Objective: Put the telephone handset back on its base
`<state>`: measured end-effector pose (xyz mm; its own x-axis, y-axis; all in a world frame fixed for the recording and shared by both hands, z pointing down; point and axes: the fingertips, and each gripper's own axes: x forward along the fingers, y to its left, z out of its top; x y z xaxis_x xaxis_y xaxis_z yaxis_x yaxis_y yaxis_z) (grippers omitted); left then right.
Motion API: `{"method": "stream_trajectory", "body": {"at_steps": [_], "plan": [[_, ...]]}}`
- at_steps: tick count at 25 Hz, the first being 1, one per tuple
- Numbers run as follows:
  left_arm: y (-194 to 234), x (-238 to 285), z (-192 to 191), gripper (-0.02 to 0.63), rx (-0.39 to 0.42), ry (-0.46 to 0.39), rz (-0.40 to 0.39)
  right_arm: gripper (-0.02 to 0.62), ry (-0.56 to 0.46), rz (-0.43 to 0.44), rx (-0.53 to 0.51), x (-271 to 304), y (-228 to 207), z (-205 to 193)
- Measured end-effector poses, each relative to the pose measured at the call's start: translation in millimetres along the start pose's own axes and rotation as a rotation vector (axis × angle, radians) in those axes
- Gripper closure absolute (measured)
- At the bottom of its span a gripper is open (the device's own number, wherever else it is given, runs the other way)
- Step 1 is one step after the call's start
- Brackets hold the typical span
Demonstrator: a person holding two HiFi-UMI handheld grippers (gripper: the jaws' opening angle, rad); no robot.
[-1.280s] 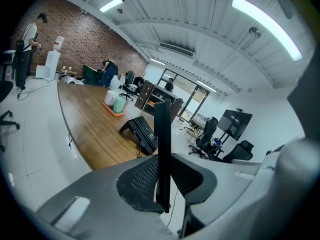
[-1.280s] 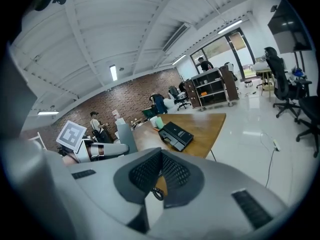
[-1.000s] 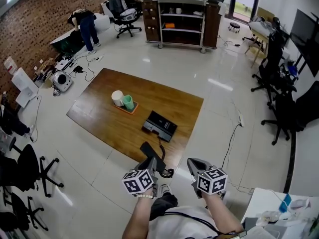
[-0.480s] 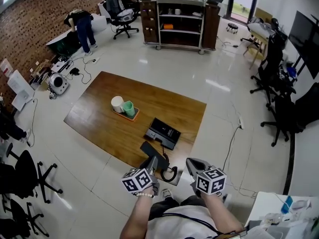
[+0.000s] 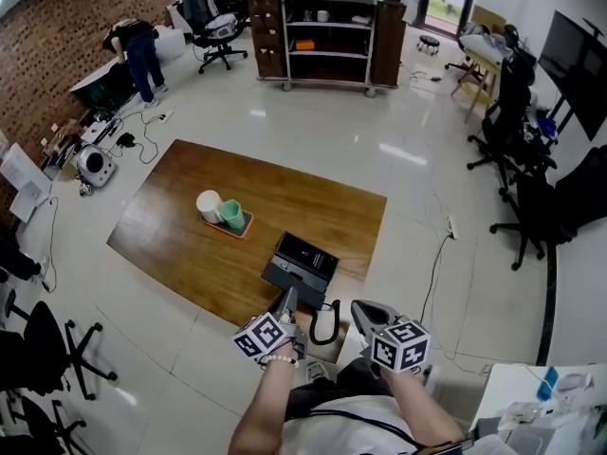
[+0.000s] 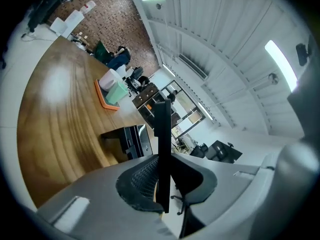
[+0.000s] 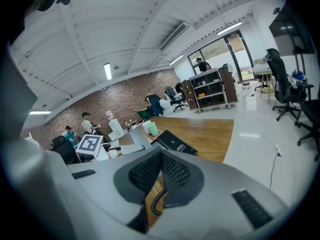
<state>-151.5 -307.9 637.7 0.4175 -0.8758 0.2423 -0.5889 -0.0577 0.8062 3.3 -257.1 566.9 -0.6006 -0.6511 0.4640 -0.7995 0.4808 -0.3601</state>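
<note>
Head view: the left gripper [image 5: 286, 298] sits at six o'clock from the flat black phone base [image 5: 302, 258]. Left gripper view: its jaws pinch the slim black handset [image 6: 162, 149]. Right gripper view: the right gripper [image 7: 161, 165] is closed and empty. The curly black cord [image 7: 156, 202] might snag and drag the base.

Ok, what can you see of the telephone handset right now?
The handset is black, looks plastic, and shows edge-on as a narrow upright bar clamped between the pads of the left claw. It is held above the near edge of the table, short of the black base, not on it. Its dark coiled cord loops down beside it. Earpiece and mouthpiece cannot be made out.
</note>
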Motion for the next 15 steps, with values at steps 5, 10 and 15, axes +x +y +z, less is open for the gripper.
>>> {"method": "stream_trajectory", "body": {"at_steps": [5,10,15], "plan": [[22.5,19.4,1.7,0.535,-0.137,-0.080,-0.023,0.583,0.011,-0.010,0.009,7.0,-5.3,-0.5],[35.9,39.0,1.8,0.535,-0.192,-0.099,-0.037,0.583,0.023,-0.021,0.023,13.6,-8.8,-2.4],[41.9,51.6,-3.8,0.535,-0.196,-0.078,-0.054,0.583,0.024,-0.036,0.041,18.3,-13.3,-6.4]]}}
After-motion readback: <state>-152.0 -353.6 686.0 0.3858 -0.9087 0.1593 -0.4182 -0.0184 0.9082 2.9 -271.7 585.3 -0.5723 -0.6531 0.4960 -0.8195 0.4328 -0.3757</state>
